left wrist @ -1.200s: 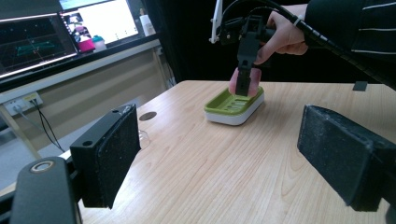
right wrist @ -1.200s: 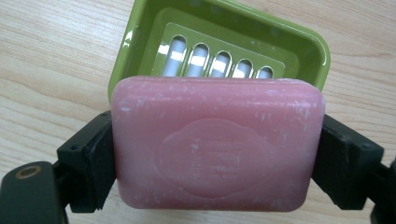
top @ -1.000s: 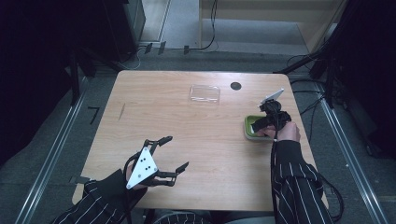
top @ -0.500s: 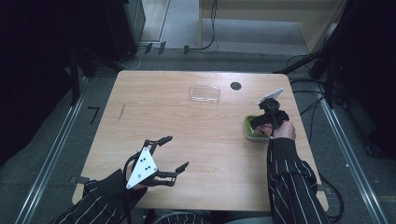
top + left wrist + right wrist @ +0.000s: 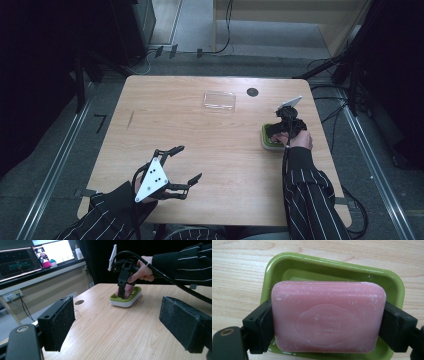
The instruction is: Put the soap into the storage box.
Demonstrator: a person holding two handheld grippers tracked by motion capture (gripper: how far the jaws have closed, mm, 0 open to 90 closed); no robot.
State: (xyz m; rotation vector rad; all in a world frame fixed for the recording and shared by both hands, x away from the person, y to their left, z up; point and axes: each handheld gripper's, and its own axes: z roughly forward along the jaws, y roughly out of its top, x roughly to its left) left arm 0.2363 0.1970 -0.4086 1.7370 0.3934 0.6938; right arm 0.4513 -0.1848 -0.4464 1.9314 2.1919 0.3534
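Note:
A pink soap bar (image 5: 328,315) is clamped at its two short ends by my right gripper (image 5: 328,325), which is shut on it. The bar sits over the hollow of a green soap dish (image 5: 332,263) with a white base; I cannot tell whether it rests on the bottom. In the high view the dish (image 5: 267,142) stands near the table's right edge with the right gripper (image 5: 280,131) pointing down into it. From the left gripper view, the soap (image 5: 129,290) shows partly above the dish rim (image 5: 126,301). My left gripper (image 5: 189,162) hovers open at the front left, holding nothing.
A clear plastic lid (image 5: 219,100) lies at the back middle of the wooden table (image 5: 210,135). A round black hole (image 5: 252,92) is beside it. Cables trail off the right edge. Monitors (image 5: 20,262) stand beyond the table.
The right hand has shifted very slightly over the dish, still gripping the soap. The left gripper has stayed put and open.

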